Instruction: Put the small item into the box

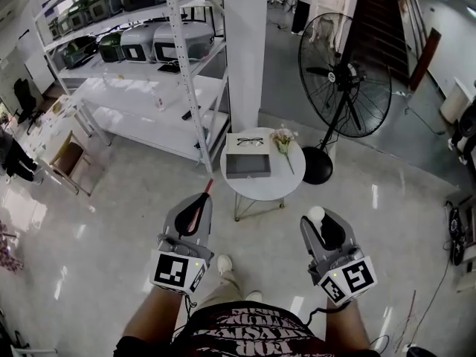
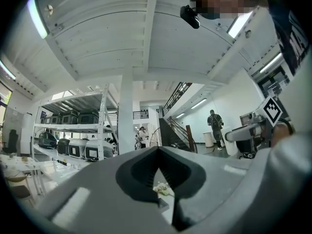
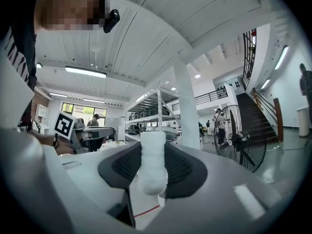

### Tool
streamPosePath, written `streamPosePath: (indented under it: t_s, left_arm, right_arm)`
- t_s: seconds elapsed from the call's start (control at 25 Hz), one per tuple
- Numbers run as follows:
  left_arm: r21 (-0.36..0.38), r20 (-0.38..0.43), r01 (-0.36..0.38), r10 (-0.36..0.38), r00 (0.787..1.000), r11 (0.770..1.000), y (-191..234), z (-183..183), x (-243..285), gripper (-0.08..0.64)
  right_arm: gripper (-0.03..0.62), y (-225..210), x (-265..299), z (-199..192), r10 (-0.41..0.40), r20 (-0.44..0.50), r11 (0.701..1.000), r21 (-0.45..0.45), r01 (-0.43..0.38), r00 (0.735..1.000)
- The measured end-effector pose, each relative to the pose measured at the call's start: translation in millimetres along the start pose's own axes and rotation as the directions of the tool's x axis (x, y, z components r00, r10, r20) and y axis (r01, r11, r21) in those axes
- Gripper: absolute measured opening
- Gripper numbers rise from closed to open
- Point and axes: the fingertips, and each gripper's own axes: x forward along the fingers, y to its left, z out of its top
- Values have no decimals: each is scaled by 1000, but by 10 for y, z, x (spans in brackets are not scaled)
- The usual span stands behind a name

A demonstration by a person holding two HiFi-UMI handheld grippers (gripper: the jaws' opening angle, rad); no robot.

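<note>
My right gripper (image 1: 320, 222) is shut on a small white roll-shaped item (image 3: 153, 162), which stands up between the jaws; its rounded top (image 1: 316, 214) also shows in the head view. The grey open box (image 1: 248, 166) lies on a round white table (image 1: 279, 181), ahead of and below both grippers and well apart from them. My left gripper (image 1: 201, 203) is held level with the right one, jaws together, and nothing shows between them in the left gripper view (image 2: 158, 179). A thin red streak (image 1: 209, 187) shows just past its tip; I cannot tell whether it is held.
On the table, a pair of glasses (image 1: 250, 141) rests on a white sheet behind the box, with a small flower sprig (image 1: 283, 141) at the right. A white pillar (image 1: 245, 50) and metal shelving (image 1: 149, 58) stand behind the table, and a large floor fan (image 1: 344, 76) stands to its right.
</note>
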Motion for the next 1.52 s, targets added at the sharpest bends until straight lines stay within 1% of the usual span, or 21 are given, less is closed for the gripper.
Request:
streamPosePath:
  t_s: [0.2,0.4,0.64,0.8,0.96,1.08,1.4,1.52]
  left_arm:
    - [0,-3,20,-20,1000,1000,186,-127,252,0]
    - [-3,-4,27,-27,1000,1000,491,-203,551,0]
    - [40,-19,41,-40,999,998,844,-324,931,0]
    - [27,-35,46,-45,998,999,1079,-427,1175,0]
    - [26,-29,58,-57,998,998,1252,-490,1397,0]
    - [24,-55,55,-53,997,998,1388,-586,1516,0]
    - [31,-39,42,-40,998,999,1750,-605,1755,0]
    - [31,-72,20,-18,997,999,1935,-672,1762,0]
  right_arm:
    - [166,-76,312,13,-15,-8,1000,-11,15,1000]
    - [166,-172,747,85,-25,3,999,-19,25,1000]
    - [166,-289,1279,101,-25,-1,1000,-18,25,1000]
    - [166,-371,1604,84,-25,-10,1000,-17,24,1000]
    - [166,-475,1861,60,-31,-17,999,-10,31,999]
    - [166,-545,2033,54,-35,-19,999,-6,35,999]
    - [166,-606,2468,69,-33,-25,999,-3,33,999]
    - [166,-582,2605,132,-31,-23,999,-15,30,999]
